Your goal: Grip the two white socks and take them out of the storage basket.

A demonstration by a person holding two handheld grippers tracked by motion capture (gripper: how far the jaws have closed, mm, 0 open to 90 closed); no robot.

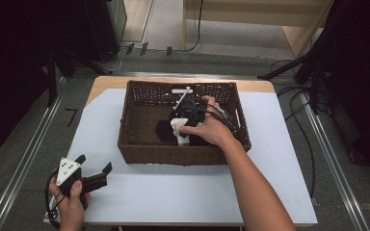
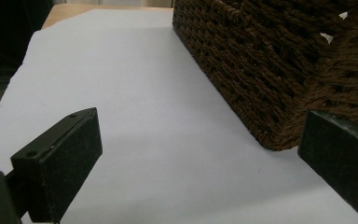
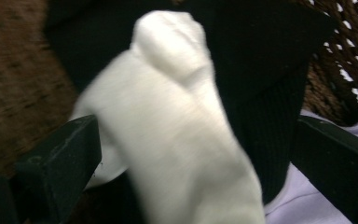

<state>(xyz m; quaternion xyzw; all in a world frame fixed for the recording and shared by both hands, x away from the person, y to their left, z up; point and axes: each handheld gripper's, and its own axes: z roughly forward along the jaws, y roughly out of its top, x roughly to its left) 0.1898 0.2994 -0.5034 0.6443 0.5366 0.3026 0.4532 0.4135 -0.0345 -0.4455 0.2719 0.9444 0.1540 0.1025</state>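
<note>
Right gripper (image 1: pixel 180 126) over socks in the wicker basket (image 1: pixel 139 149)

Its jaws stand wide open around a white sock (image 3: pixel 177 126) lying on a black sock (image 3: pixel 265 79), gripping neither. The left gripper (image 1: pixel 94 168) rests open and empty on the bench (image 1: pixel 173 192), beside the basket.

You have a white sheet (image 1: pixel 270 159) spread over the wooden table (image 1: pixel 108 83), whose bare wood shows along the far edge. Beyond that far edge, cables (image 1: pixel 298 103) trail across the grey floor (image 1: pixel 29 154) beside dark stand legs (image 1: pixel 289 65).
</note>
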